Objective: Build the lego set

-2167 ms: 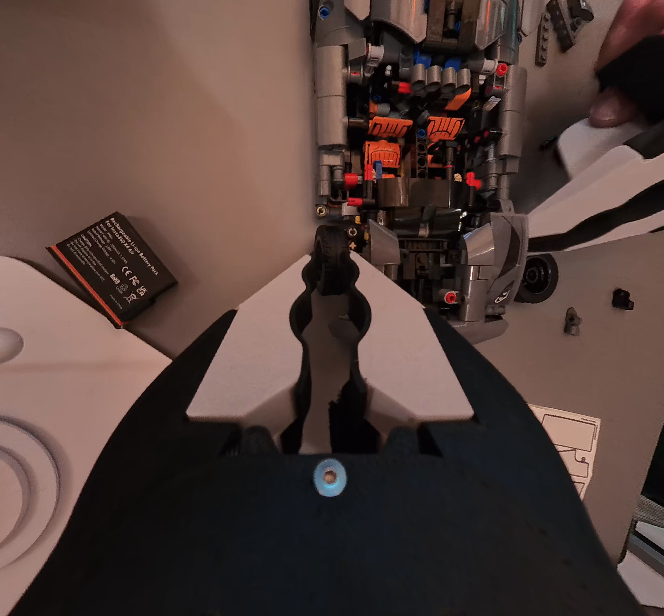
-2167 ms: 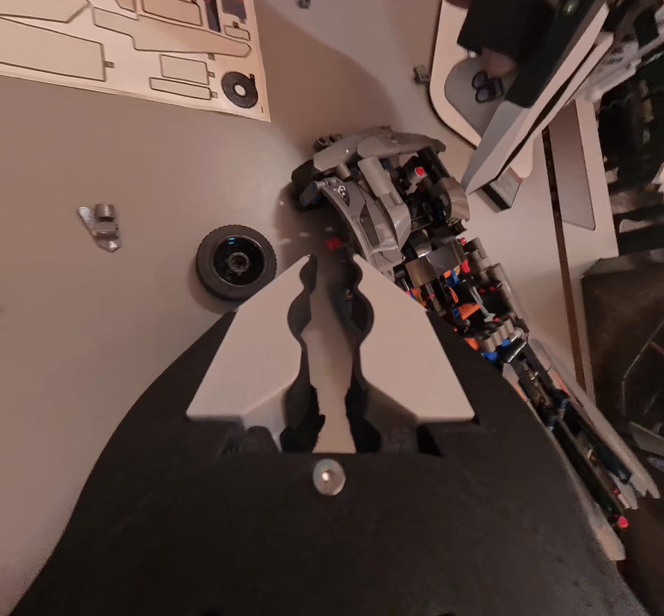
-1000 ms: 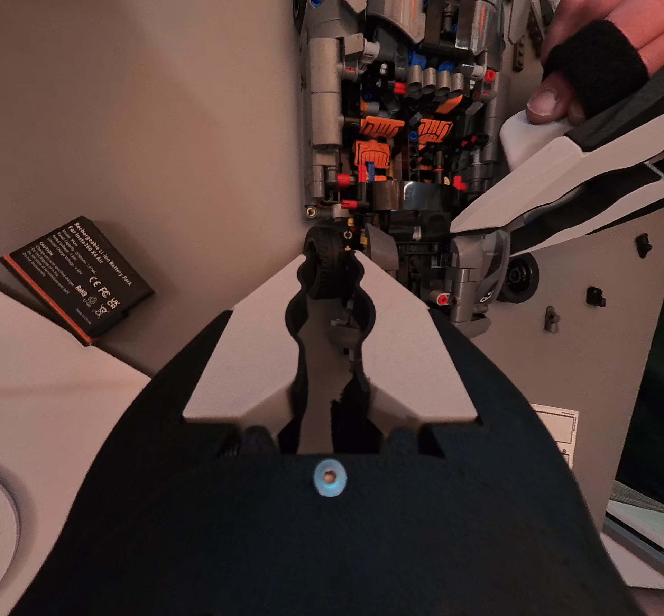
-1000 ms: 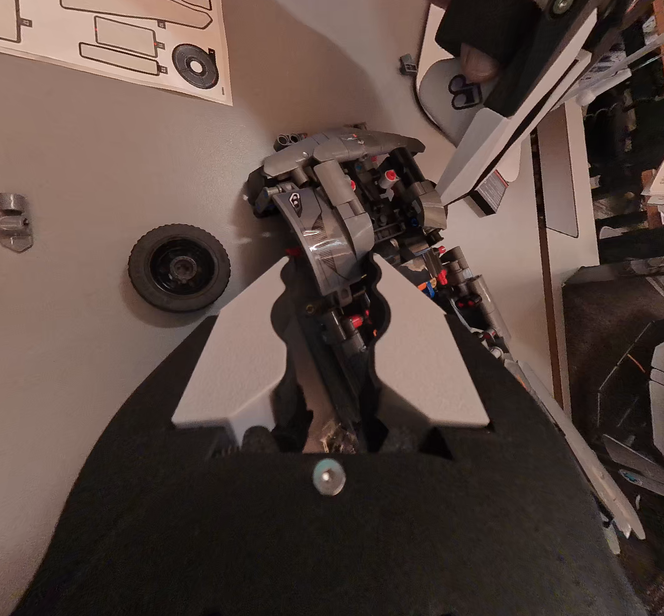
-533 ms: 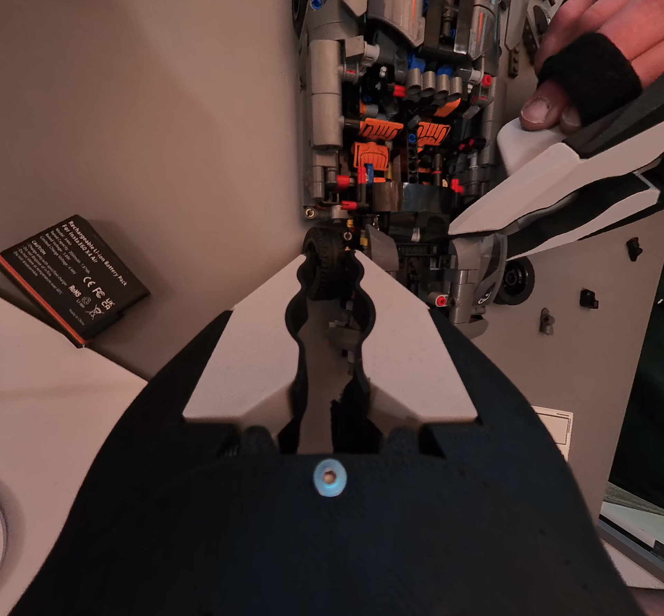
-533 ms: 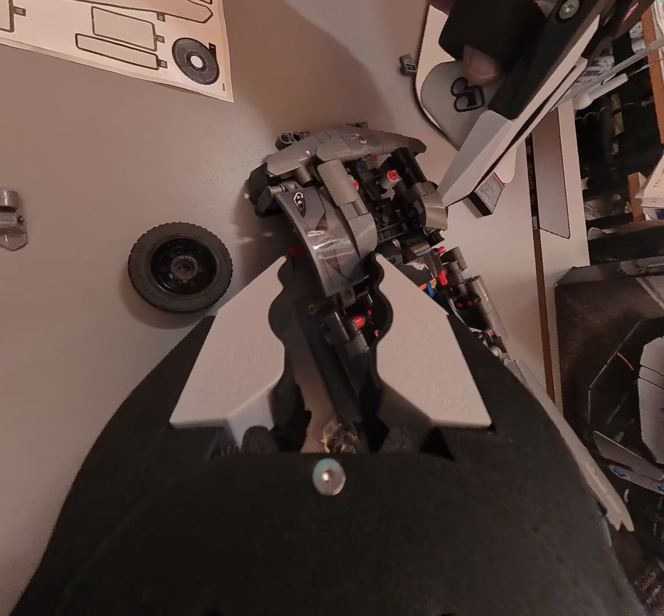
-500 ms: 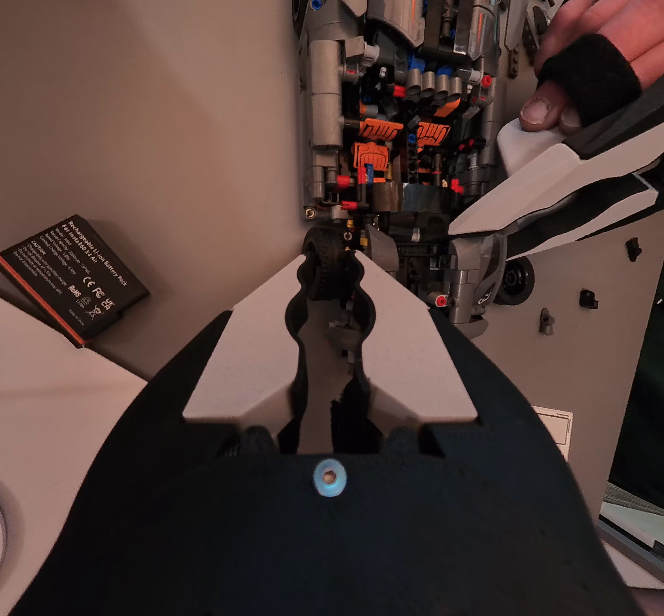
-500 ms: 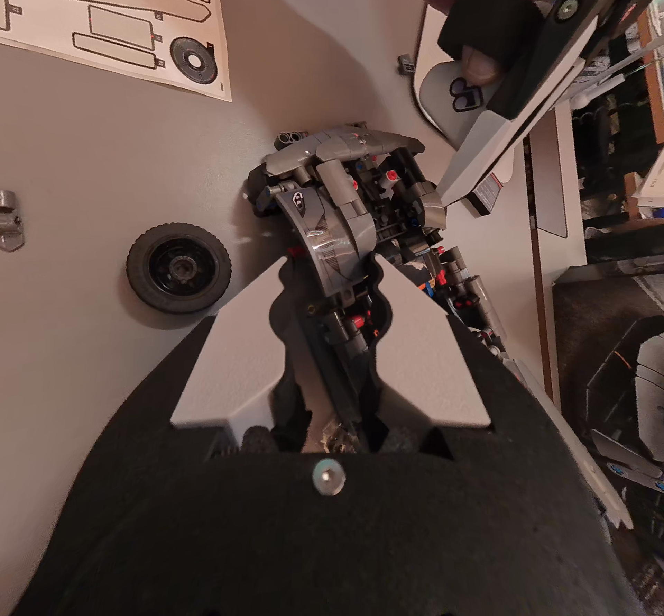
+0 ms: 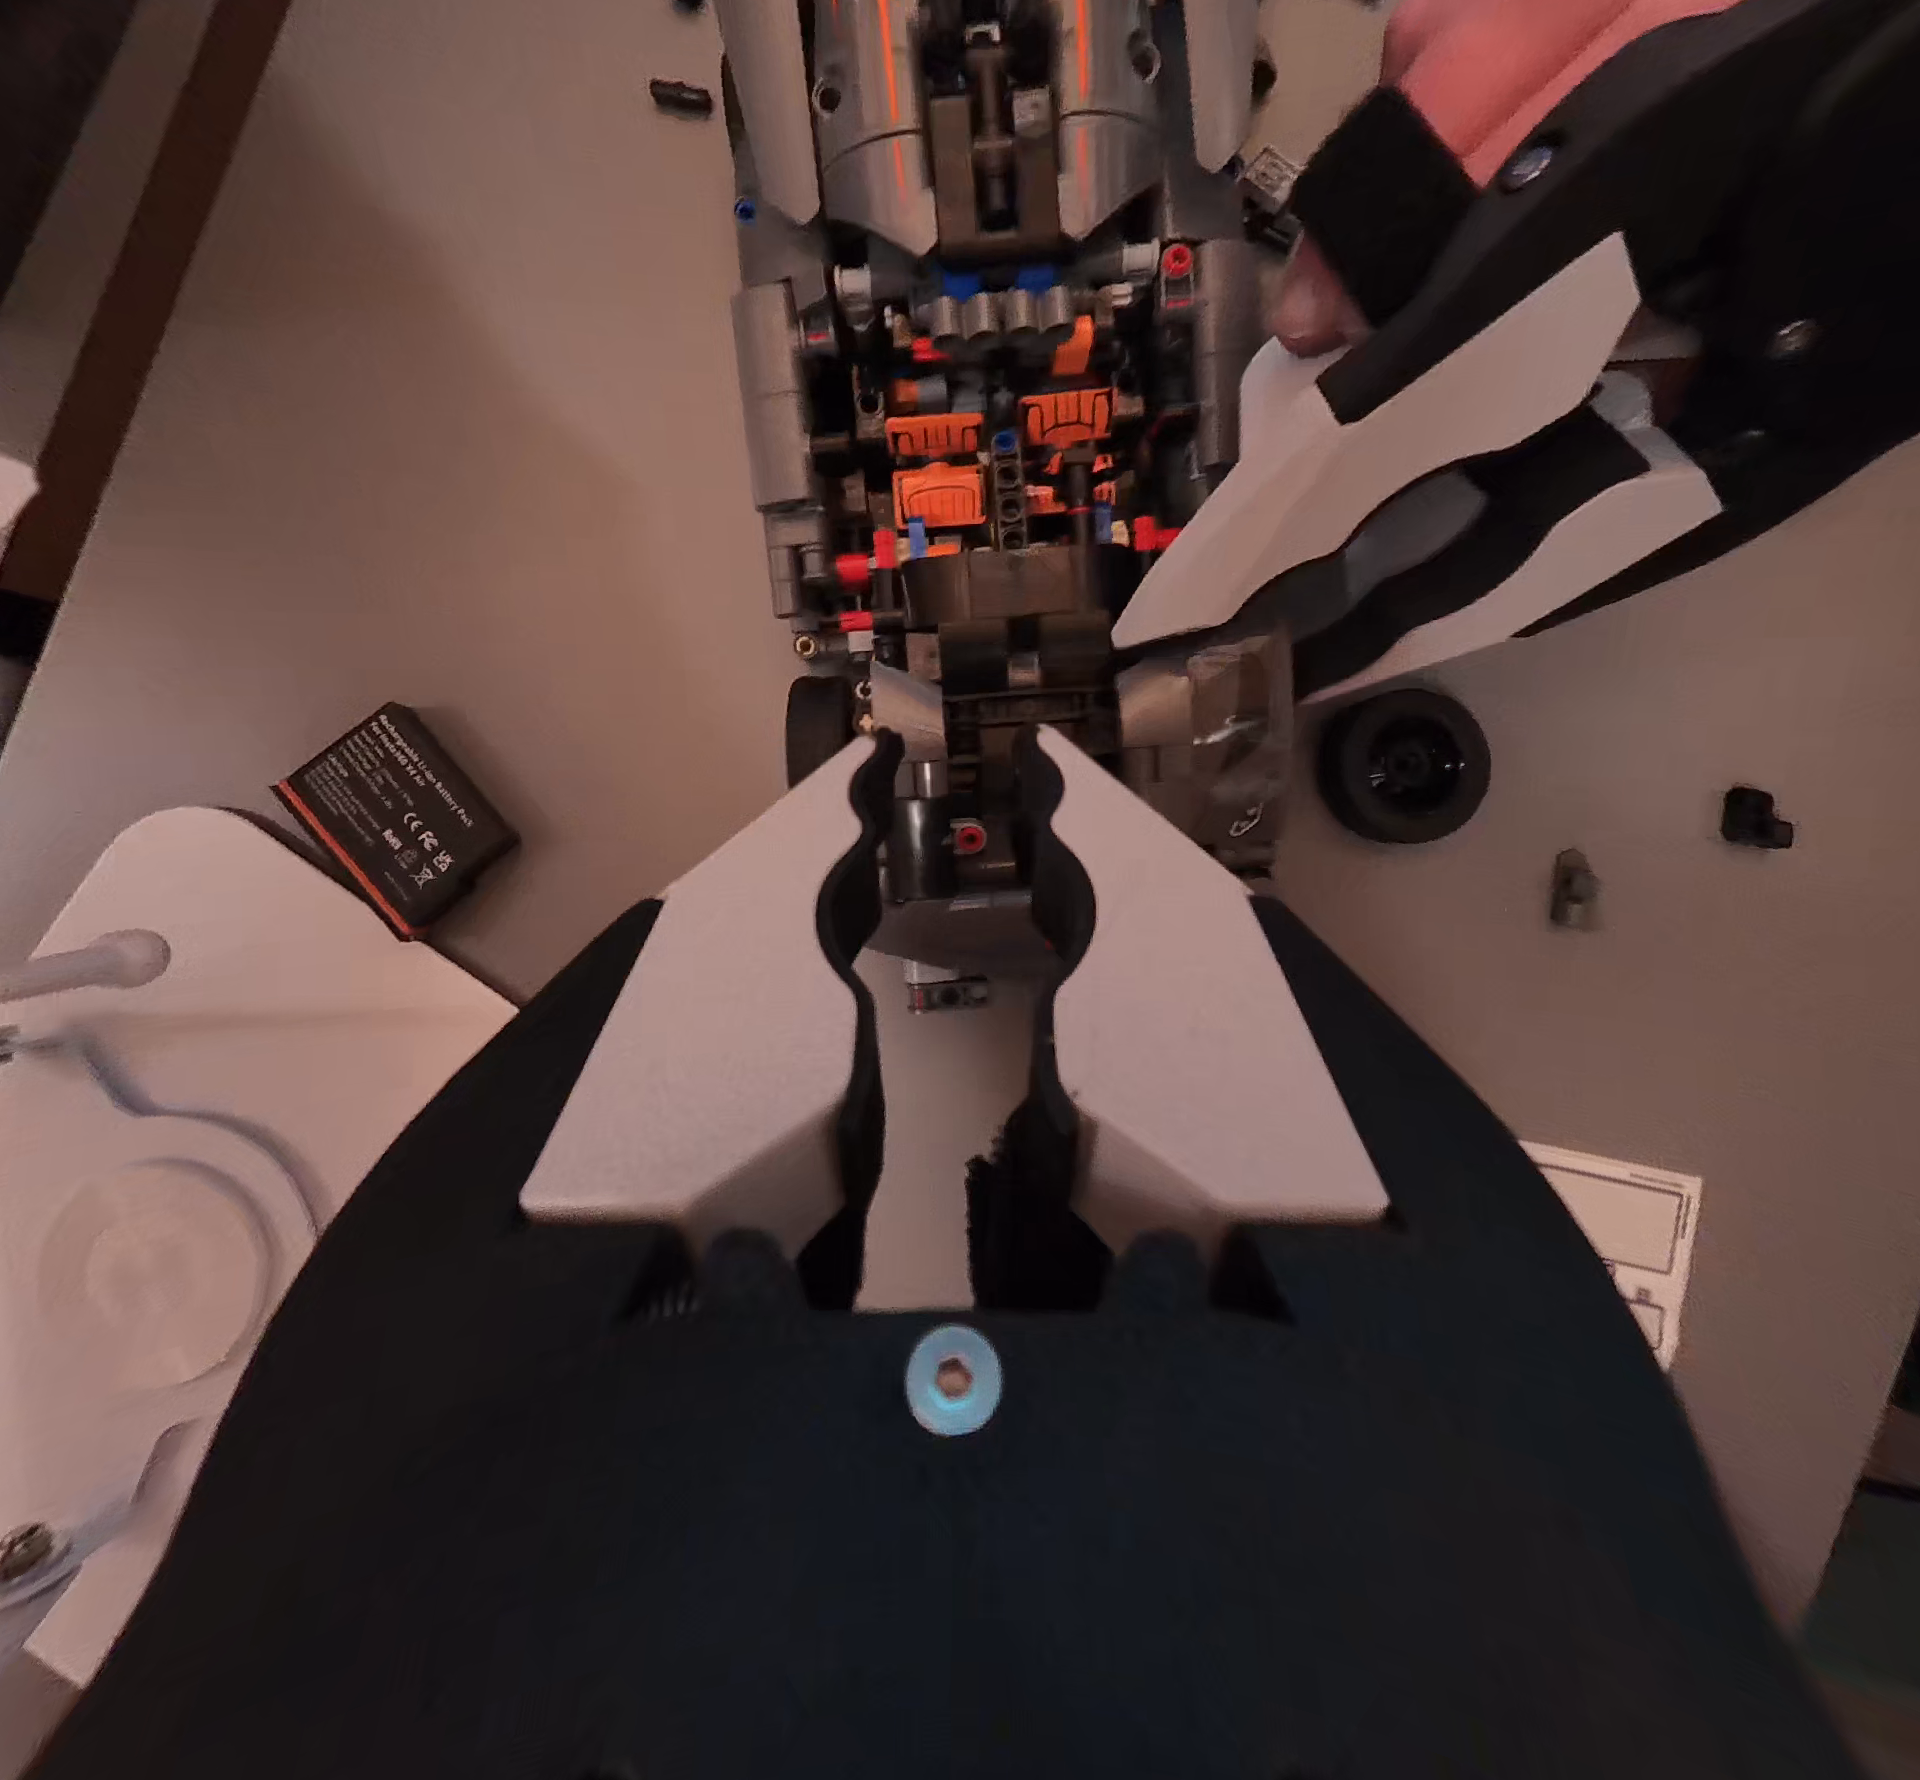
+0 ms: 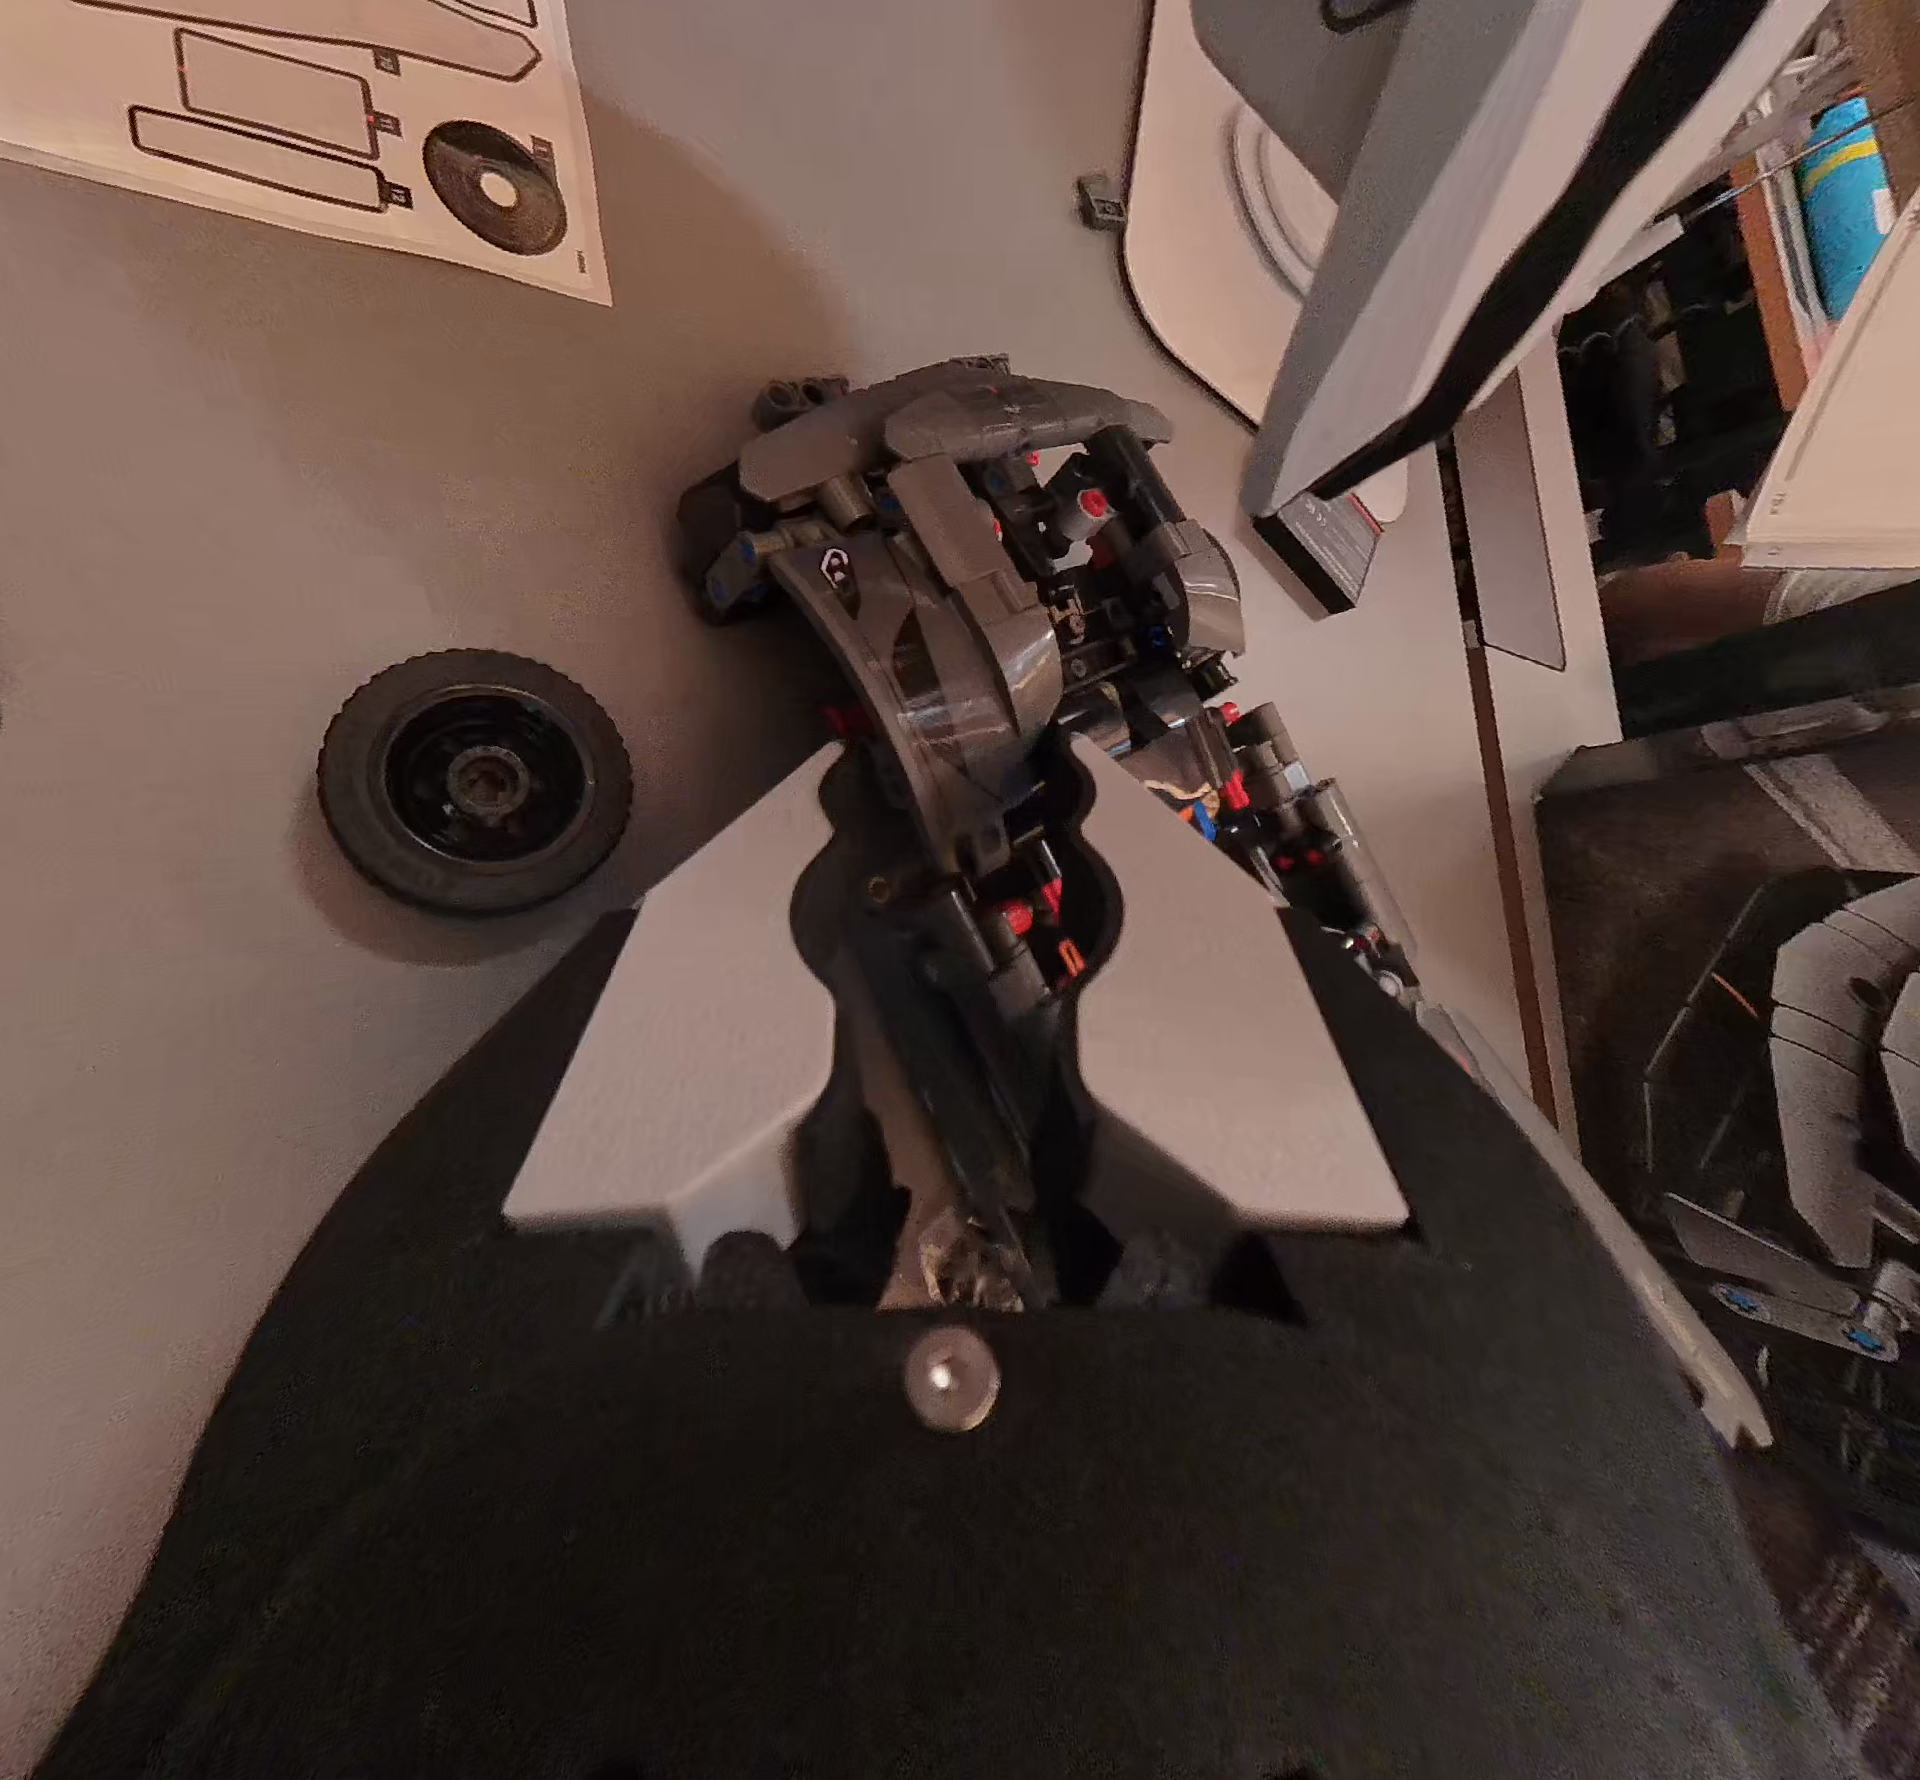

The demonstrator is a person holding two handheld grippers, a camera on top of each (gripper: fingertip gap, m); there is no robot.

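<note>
The grey, black and orange lego car (image 9: 987,442) lies on the table, nose toward my left gripper (image 9: 961,743). That gripper's jaws stand a narrow gap apart and hold nothing. The car's nose shows through the gap, apparently below the fingers. A black wheel (image 9: 808,728) sits on the car's front-left corner. My right gripper (image 10: 956,754) is shut on the car's (image 10: 966,525) right front fender, as the left wrist view also shows (image 9: 1210,665). A loose wheel (image 10: 473,780) lies flat beside the car, also in the left wrist view (image 9: 1403,764). The left gripper (image 10: 1273,499) shows blurred at upper right.
A black battery pack (image 9: 395,816) and a white pad (image 9: 208,1055) lie left of the car. A sticker sheet (image 10: 281,37) lies beyond the loose wheel. Small loose pieces (image 9: 1751,816) (image 9: 1574,889) dot the table. A gloved hand (image 9: 1455,99) holds the right gripper. The table's edge (image 10: 1496,795) runs close behind the car. The black wheel (image 9: 808,728) is about 4 cm from my left fingertips.
My left gripper has come off the front-left wheel, risen and shifted right over the car's nose. My right gripper, earlier narrow and empty, now stays clamped on the fender.
</note>
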